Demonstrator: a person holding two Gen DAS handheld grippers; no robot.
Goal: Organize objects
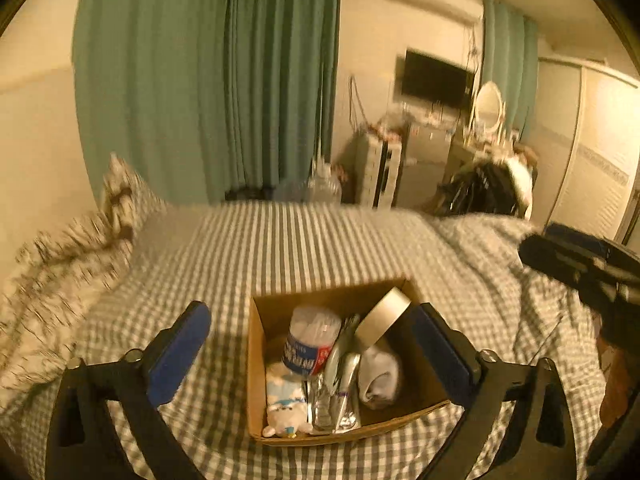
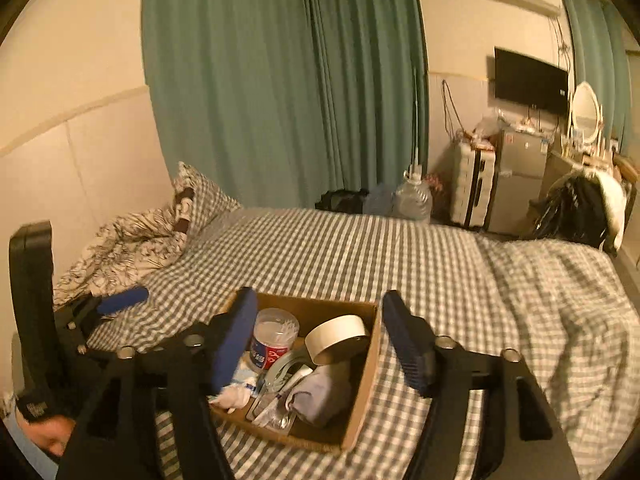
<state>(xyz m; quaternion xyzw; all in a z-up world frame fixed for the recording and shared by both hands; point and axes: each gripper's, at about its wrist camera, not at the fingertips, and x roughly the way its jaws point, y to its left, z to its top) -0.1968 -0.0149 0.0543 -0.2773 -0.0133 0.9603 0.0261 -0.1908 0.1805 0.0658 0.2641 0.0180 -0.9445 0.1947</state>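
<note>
Bedroom, warm light: green curtain (image 2: 280,80) on the far wall, wall-mounted television (image 2: 530,82) to the right of it.

Bed (image 2: 340,256), gingham cover, beneath both claws.

Cardboard box (image 1: 256,360), open-topped, resting on the bed straight ahead of the left claw (image 1: 316,364) and framed between its blue pads; ahead and slightly left of the right claw (image 2: 320,352), whose left pad overlaps the box's near-left wall.

Box contents:
- tape roll (image 2: 336,338), tilted against the wall nearer the right claw;
- clear tub of cotton swabs (image 2: 274,336), red-and-blue label, toward the left claw's side;
- rolled grey sock (image 1: 380,376), under the tape roll;
- small white plush toy (image 1: 284,412), nearest corner to the left claw;
- metallic items in the middle, not identifiable.

Left claw: spread wide, empty. Right claw: spread wide, empty.
</note>
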